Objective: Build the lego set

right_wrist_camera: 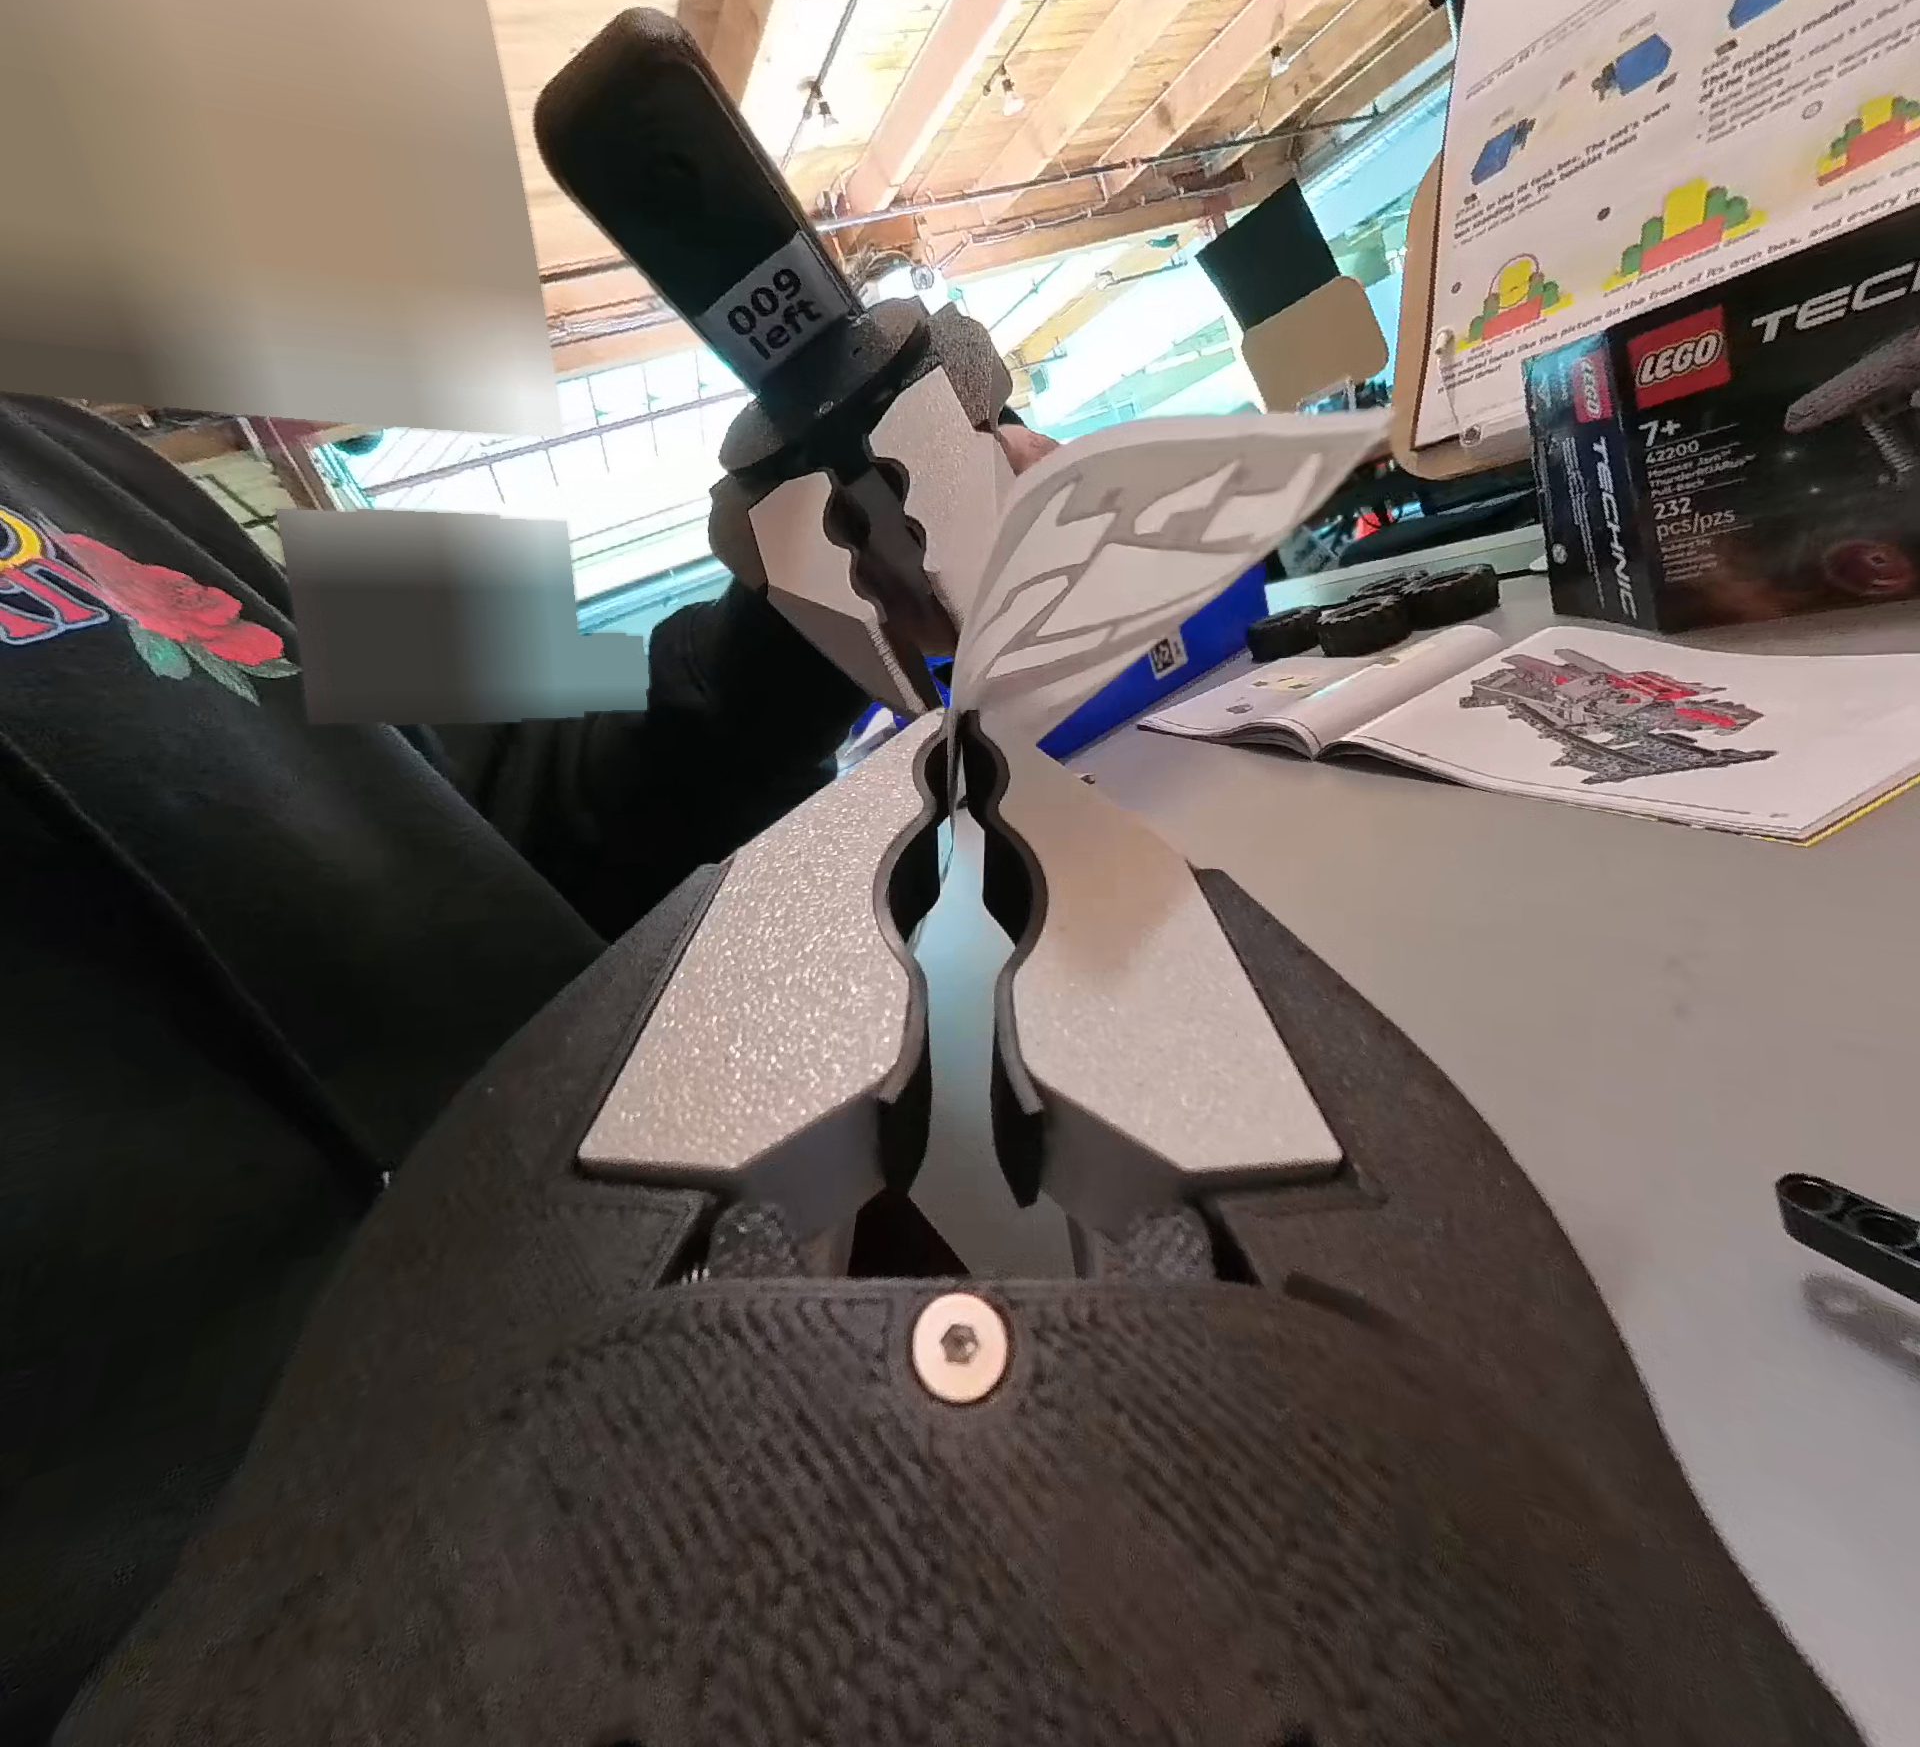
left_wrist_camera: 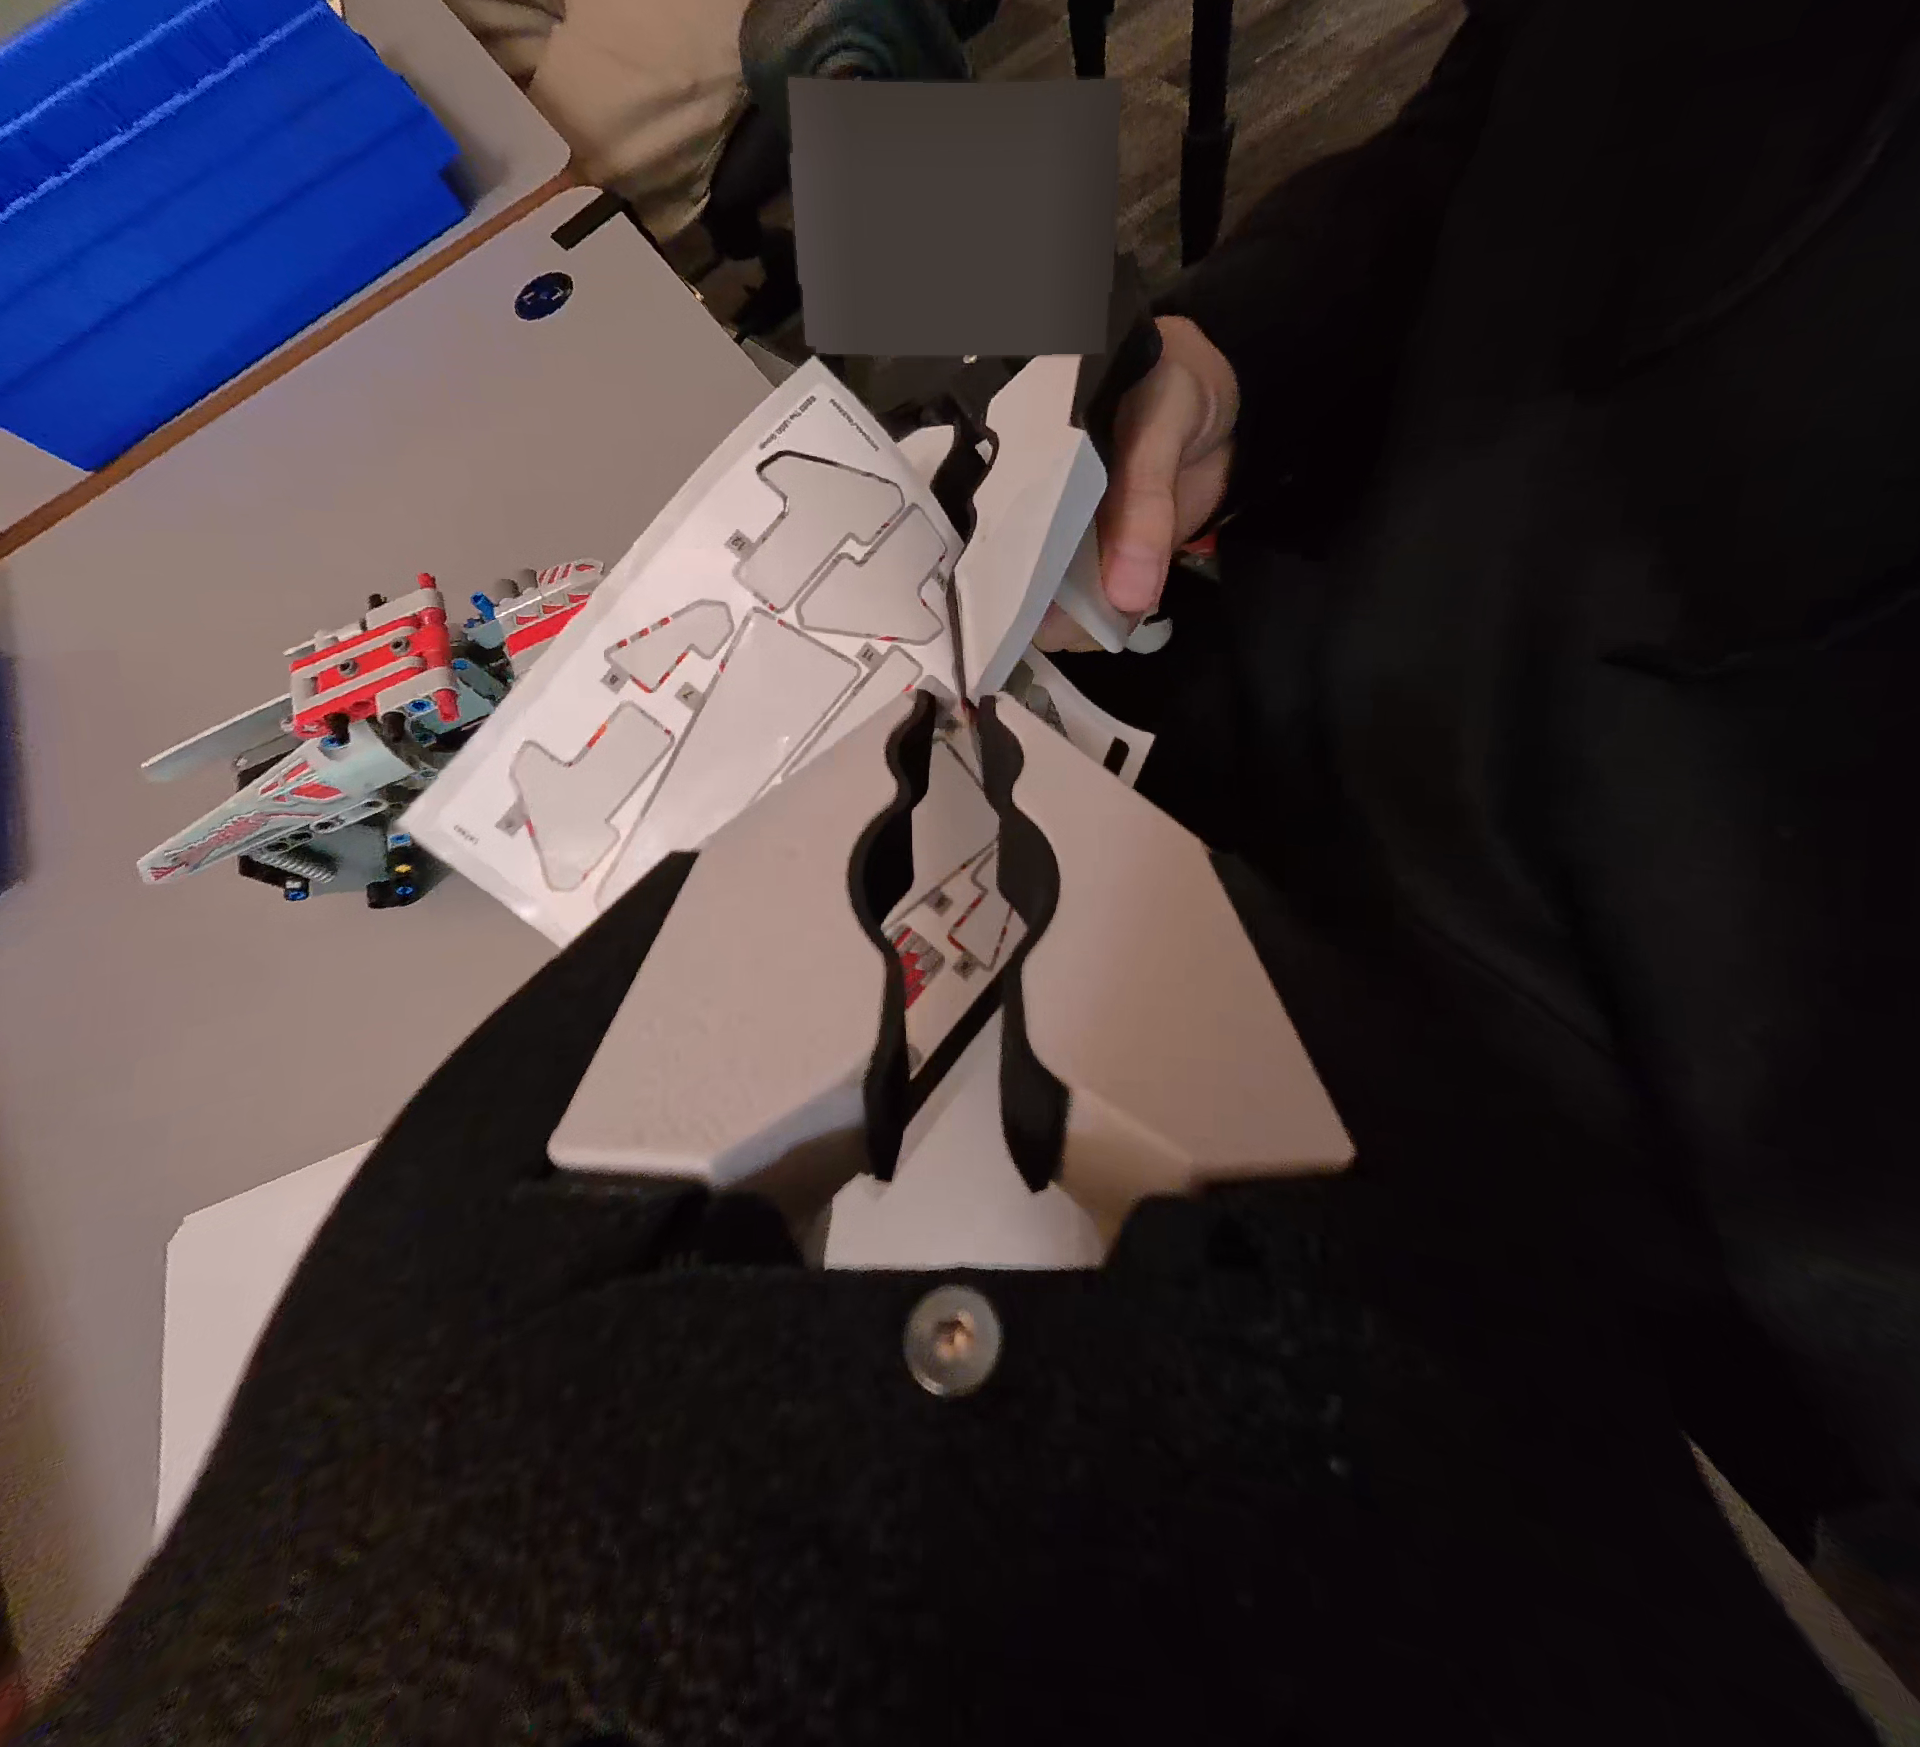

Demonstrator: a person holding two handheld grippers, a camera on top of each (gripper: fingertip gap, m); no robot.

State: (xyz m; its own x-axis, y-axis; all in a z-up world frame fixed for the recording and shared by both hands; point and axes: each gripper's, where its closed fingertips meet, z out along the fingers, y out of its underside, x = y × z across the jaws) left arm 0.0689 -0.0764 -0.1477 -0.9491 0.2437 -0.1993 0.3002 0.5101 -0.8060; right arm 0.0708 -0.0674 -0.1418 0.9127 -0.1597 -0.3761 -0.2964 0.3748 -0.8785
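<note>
A white sticker sheet (left_wrist_camera: 707, 689) with grey and red outlines is held up in the air between both grippers. My left gripper (left_wrist_camera: 951, 710) is shut on its lower edge. My right gripper (left_wrist_camera: 961, 679) comes in from the far side, held by a hand, and is shut on the same edge, tip to tip with the left. In the right wrist view the right gripper (right_wrist_camera: 956, 747) pinches the curled sheet (right_wrist_camera: 1143, 534), with the left gripper (right_wrist_camera: 920, 689) just behind it. A partly built red, grey and black lego model (left_wrist_camera: 343, 741) lies on the grey table (left_wrist_camera: 312, 471), left of the sheet.
Blue bins (left_wrist_camera: 208, 191) stand at the back left. An open instruction booklet (right_wrist_camera: 1558, 721), a black lego box (right_wrist_camera: 1725, 471), several black tyres (right_wrist_camera: 1371, 606) and a loose black beam (right_wrist_camera: 1860, 1230) lie on the table. A printed board (right_wrist_camera: 1662, 87) leans behind the box. The grippers are tip to tip, or close to it. Both grippers' tips are roughly 15 centimeters from the loose black beam (right_wrist_camera: 1860, 1230).
</note>
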